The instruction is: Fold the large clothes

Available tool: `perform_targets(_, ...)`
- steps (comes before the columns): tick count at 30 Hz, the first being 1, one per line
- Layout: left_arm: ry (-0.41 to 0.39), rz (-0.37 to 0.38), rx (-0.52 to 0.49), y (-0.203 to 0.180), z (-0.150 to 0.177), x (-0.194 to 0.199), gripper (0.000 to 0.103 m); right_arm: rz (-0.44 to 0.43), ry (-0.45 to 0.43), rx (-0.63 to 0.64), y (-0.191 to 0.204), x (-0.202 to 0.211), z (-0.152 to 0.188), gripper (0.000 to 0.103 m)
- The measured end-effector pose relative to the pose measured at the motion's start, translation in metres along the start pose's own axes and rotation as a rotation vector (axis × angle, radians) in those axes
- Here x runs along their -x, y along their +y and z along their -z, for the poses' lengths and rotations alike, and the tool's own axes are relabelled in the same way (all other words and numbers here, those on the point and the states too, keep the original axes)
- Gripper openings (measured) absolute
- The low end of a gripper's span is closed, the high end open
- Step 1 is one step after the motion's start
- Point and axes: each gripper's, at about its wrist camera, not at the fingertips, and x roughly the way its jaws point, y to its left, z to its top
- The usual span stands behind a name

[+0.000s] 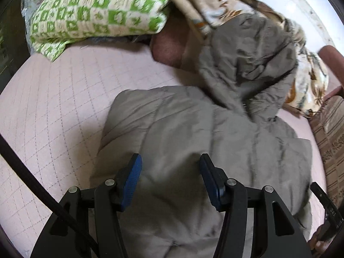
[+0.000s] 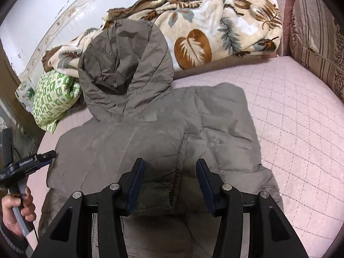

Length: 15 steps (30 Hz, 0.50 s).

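A grey-brown hooded puffer jacket (image 2: 150,133) lies flat on the pink quilted bed cover (image 2: 290,118), hood (image 2: 126,64) propped against the blanket at the back, a sleeve cuff (image 2: 159,195) folded over its middle. My right gripper (image 2: 169,167) is open and empty just above the folded sleeve. My left gripper (image 1: 169,161) is open and empty over the jacket's (image 1: 193,139) left part; it also shows at the left edge of the right wrist view (image 2: 46,158). The hood (image 1: 247,64) is at the upper right of the left wrist view.
A leaf-print fleece blanket (image 2: 215,28) is heaped along the back wall. A green-and-white patterned pillow (image 1: 96,13) lies at the left (image 2: 56,99). A striped cushion (image 2: 316,43) stands at the right end. Bare pink cover (image 1: 53,111) lies left and right of the jacket.
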Motion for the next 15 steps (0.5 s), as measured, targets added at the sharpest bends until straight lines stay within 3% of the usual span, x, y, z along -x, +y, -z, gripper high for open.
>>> perform_targets(8, 0.057, -0.003, 0.035, 0.014, 0.000, -0.024, 0.058, 0.009, 0.087, 0.013, 0.000, -0.027, 0.007, 0.054)
perform_targets(11, 0.028, 0.004, 0.034, 0.012, 0.000, -0.009, 0.058, 0.011, 0.077, 0.015, 0.001, -0.024, 0.006, 0.054)
perform_targets(15, -0.032, 0.038, -0.008, 0.005, 0.011, 0.028, 0.058, 0.033, -0.002, 0.058, 0.012, -0.004, 0.002, 0.054)
